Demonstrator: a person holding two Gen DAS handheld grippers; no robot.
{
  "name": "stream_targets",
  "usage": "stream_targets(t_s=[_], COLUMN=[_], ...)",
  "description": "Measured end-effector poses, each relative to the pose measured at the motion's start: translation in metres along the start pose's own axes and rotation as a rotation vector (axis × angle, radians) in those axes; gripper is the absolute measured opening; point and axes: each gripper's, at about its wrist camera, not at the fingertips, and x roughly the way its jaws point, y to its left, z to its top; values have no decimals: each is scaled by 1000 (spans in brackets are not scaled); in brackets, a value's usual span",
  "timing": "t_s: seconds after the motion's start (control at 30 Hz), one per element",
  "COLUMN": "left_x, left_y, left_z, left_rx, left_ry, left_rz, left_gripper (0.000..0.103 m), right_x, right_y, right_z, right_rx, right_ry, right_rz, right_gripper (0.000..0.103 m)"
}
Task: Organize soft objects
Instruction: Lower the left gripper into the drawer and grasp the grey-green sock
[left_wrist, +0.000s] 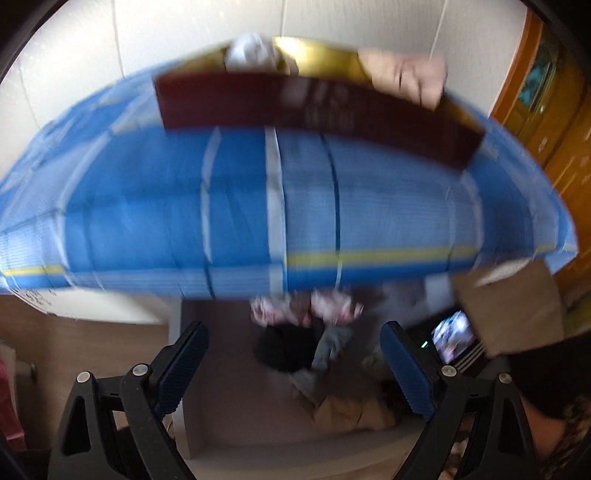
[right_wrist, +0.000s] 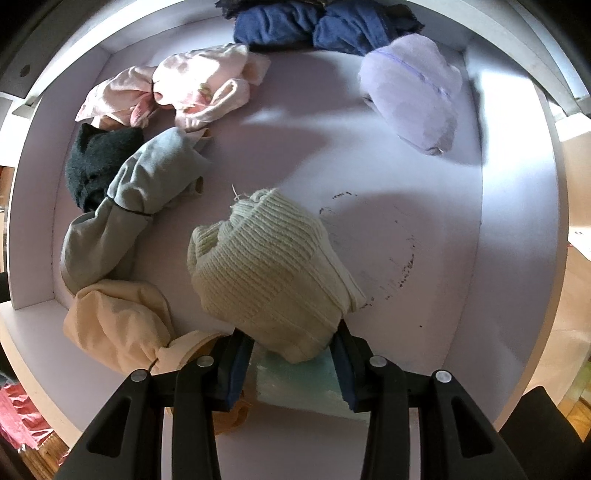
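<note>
Two grippers are seen. No lettering can be read on the blurred dark red box (left_wrist: 314, 110) lying on blue bedding (left_wrist: 258, 206). The left gripper (left_wrist: 291, 369) is spread wide with nothing between its fingers. A cream knitted bundle (right_wrist: 266, 273) is pinched by the right gripper (right_wrist: 291, 362) over a white drawer (right_wrist: 443, 221), with a pink bundle (right_wrist: 177, 88) at the left and a lilac one (right_wrist: 413, 92) at the right.

My left wrist view tilts steeply down over a blue bed (left_wrist: 258, 206), blurred, well above the drawer (left_wrist: 229, 406). My right looks straight down, close into that same drawer (right_wrist: 424, 221).
</note>
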Motion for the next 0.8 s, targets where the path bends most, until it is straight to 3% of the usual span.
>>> stream_targets(t_s=[0.17,0.37,0.53,0.8], left_x=[44,95,122,155], left_y=[-13,-31,-51,-54], left_z=[-20,-38,-50,-54], left_rx=[73,136,242,215], left_ry=[131,269,327,392], left_rz=[40,29,36,31], left_gripper=[95,91,80,79], right_x=[1,3,4,8], right_y=[1,-10,-17,-24], right_z=[5,10,10,8], right_rx=[17,46,61,91], right_ry=[4,16,24,30], right_rz=[6,13,15,15], right_gripper=[40,41,41,41])
